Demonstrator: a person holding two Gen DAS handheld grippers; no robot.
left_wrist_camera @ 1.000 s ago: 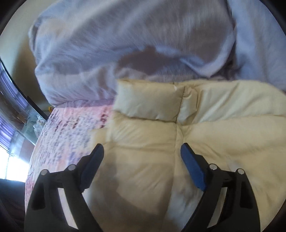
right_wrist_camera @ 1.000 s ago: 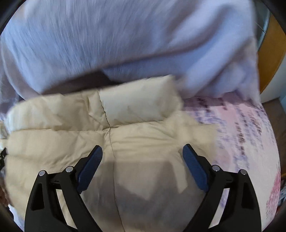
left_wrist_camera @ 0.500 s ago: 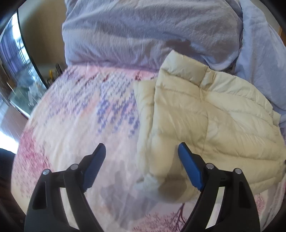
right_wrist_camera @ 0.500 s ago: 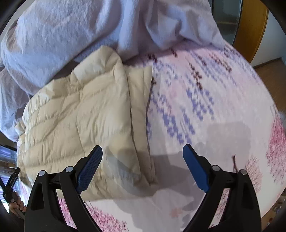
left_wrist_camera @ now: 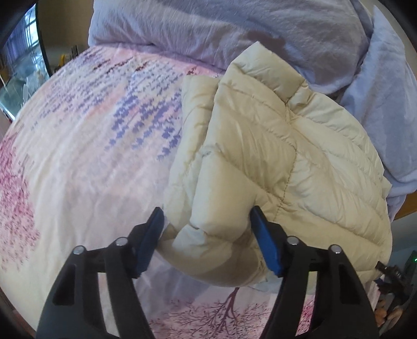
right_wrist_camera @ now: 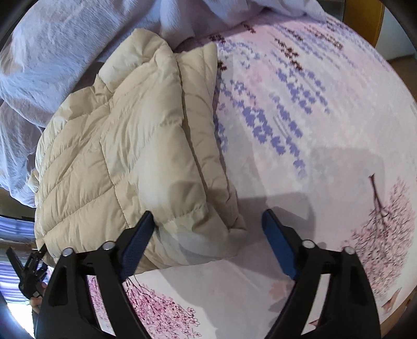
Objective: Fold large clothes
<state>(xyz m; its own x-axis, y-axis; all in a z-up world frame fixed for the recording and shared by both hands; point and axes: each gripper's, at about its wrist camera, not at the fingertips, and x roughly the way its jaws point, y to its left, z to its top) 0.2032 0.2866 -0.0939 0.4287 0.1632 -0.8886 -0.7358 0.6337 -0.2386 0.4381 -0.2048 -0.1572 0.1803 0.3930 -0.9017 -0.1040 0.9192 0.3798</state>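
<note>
The jaws of the left gripper (left_wrist_camera: 207, 221) were seen closing around the near left corner of the cream puffer jacket (left_wrist_camera: 281, 146); the padded corner lay between the blue pads, the right pad against the fabric, the left pad just beside it, so no firm grip could be made out. The jaws of the right gripper (right_wrist_camera: 208, 224) were likewise closing, with the jacket's (right_wrist_camera: 130, 146) near right corner between them; the left pad touched the quilting, while the right pad stood well apart over bare bedding.

The jacket was laid folded on a bedspread (left_wrist_camera: 86, 146) printed with pink blossom trees and purple marks, a narrower padded strip showing along each side edge. Its far end was pressed against a heap of pale lavender bedding (left_wrist_camera: 234, 28), which was bunched along the far side of the bed and also crowded the jacket's side in each view. A dark-framed window (left_wrist_camera: 23, 52) was seen at the far left, and a wooden edge (right_wrist_camera: 380, 23) at the far right. The other gripper (right_wrist_camera: 28, 271), held in a hand, was visible at the lower left of the right wrist view.
</note>
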